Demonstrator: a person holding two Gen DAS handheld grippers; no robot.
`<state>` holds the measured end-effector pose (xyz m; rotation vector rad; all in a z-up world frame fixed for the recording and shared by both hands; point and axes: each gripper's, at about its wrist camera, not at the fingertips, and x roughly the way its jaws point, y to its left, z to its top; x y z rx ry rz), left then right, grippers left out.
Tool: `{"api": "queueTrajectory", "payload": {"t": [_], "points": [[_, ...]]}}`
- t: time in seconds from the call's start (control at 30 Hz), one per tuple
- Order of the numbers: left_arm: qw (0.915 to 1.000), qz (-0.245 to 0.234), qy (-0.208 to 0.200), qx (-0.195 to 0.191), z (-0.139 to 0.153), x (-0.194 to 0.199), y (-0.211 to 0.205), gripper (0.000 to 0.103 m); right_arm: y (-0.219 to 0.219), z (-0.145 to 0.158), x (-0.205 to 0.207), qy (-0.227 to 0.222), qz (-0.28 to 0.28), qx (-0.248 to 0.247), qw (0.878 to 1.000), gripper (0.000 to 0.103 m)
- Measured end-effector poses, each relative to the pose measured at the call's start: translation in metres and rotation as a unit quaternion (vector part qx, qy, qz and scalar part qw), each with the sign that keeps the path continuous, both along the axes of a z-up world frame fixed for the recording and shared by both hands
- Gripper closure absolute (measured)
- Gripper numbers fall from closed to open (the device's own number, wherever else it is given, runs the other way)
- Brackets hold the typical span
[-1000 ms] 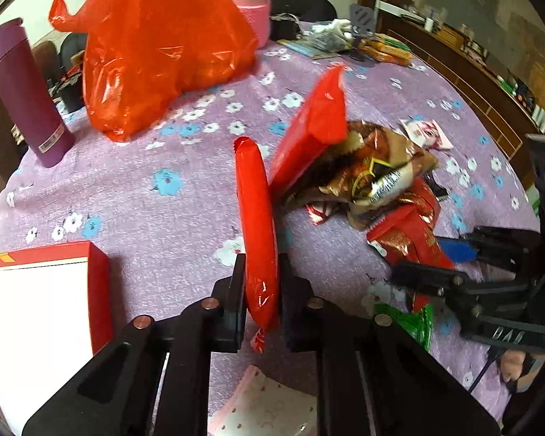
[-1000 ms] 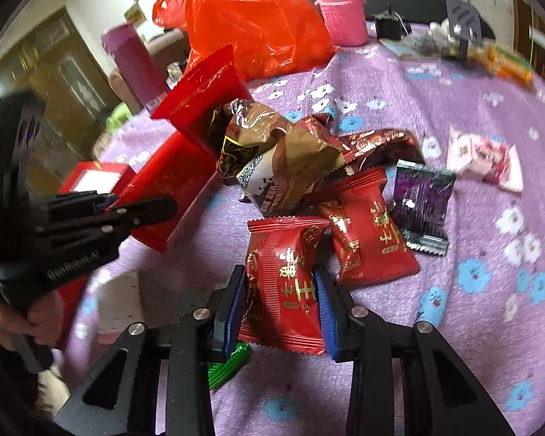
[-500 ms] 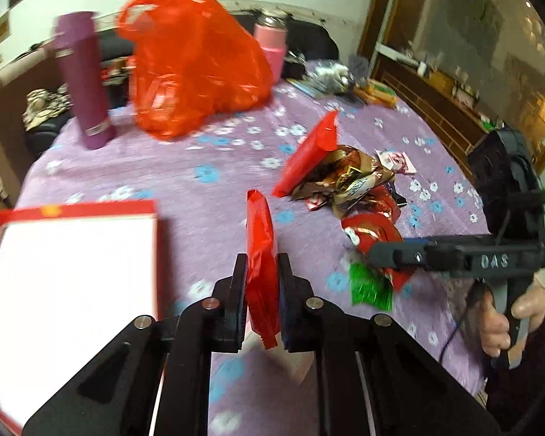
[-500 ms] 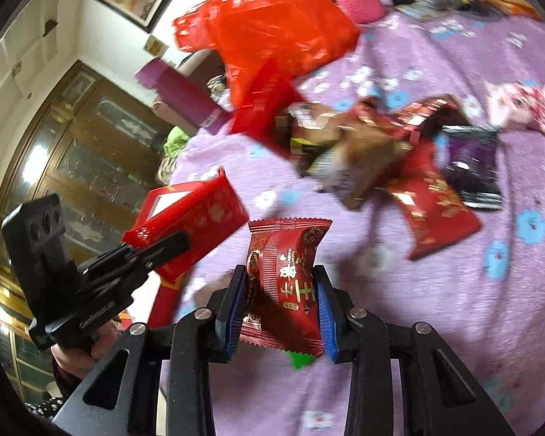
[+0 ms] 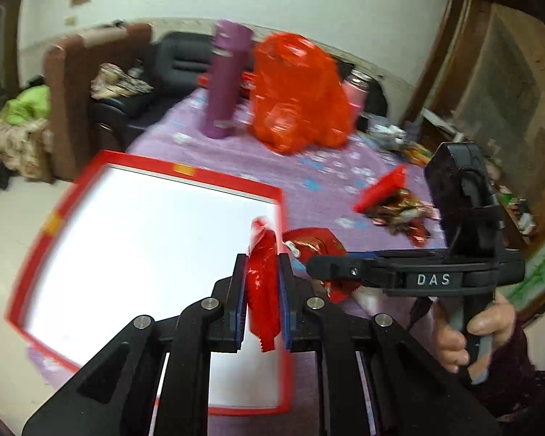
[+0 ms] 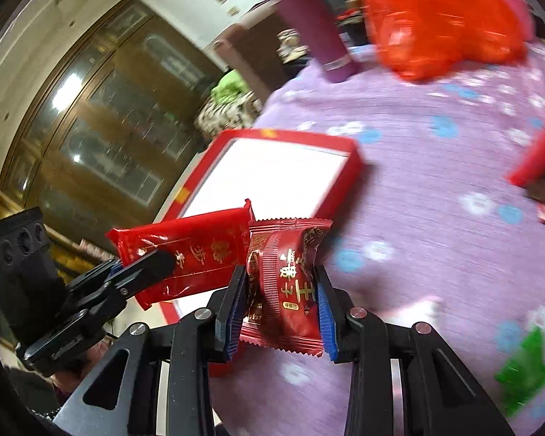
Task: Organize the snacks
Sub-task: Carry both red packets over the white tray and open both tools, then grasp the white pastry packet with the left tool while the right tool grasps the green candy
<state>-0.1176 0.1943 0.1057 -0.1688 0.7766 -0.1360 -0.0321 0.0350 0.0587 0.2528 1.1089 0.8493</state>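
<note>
Above the red box, the left gripper clamps a flat red packet on edge, while the right gripper, just beside it, pinches a red snack pouch.

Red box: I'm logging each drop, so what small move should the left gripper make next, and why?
Probably lower a little, then open. The left gripper holds the flat red packet over the white inside of the red box, near its right wall.

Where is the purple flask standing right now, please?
In the left wrist view, the purple flask stands upright at the far side of the table, just left of the orange plastic bag and beyond the red box.
</note>
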Motion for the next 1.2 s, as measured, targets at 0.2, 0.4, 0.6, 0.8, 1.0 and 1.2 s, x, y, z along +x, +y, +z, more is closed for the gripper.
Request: {"api": "queueTrajectory", "payload": {"t": [0.2,0.4,0.6,0.8,1.0,1.2], "points": [[0.9994,0.035,0.0,0.0,-0.008,-0.004,0.029,0.092,0.045,0.001,-0.007,-0.021,0.033,-0.021,0.999,0.068],[0.9949,0.09,0.016,0.041,-0.018,-0.001,0.045,0.089,0.069,-0.006,-0.012,-0.021,0.062,-0.031,0.997,0.063],[0.9883,0.13,0.0,0.079,-0.012,-0.007,0.052,0.087,0.02,0.017,-0.015,-0.057,0.018,-0.01,0.998,0.059],[0.9967,0.022,-0.011,0.077,-0.011,-0.003,-0.007,0.071,-0.089,0.022,-0.009,-0.053,-0.11,-0.03,0.992,0.05],[0.991,-0.084,-0.009,0.104,-0.013,0.003,-0.086,0.041,-0.168,0.001,-0.021,-0.005,-0.192,-0.06,0.979,0.049],[0.9821,-0.128,0.011,0.138,-0.028,0.014,-0.143,0.038,-0.174,-0.016,-0.032,0.003,-0.189,-0.135,0.973,0.049]]}}
